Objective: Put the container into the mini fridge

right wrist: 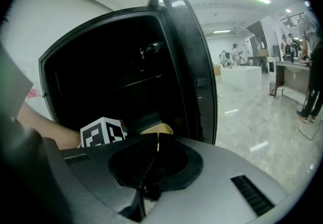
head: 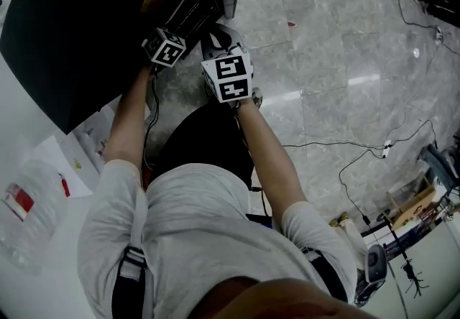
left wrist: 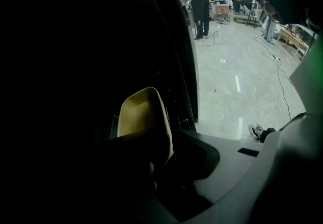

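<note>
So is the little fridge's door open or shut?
Open. The door stands swung aside, and the yellow container shows inside the dark mini fridge.

Container (left wrist: 144, 117): smooth, matt plastic; mini fridge (right wrist: 194, 66): glossy door edge (interior too dark to judge). Floor (head: 338, 44): polished, glossy stone-look tiles; right gripper (right wrist: 156, 137) body: matt grey plastic.

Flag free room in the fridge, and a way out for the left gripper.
Free: upper part of the mini fridge above the container looks bare, though dark; bare floor right of the open door. Crowded: the lower opening, where left gripper, container and right gripper bunch.
</note>
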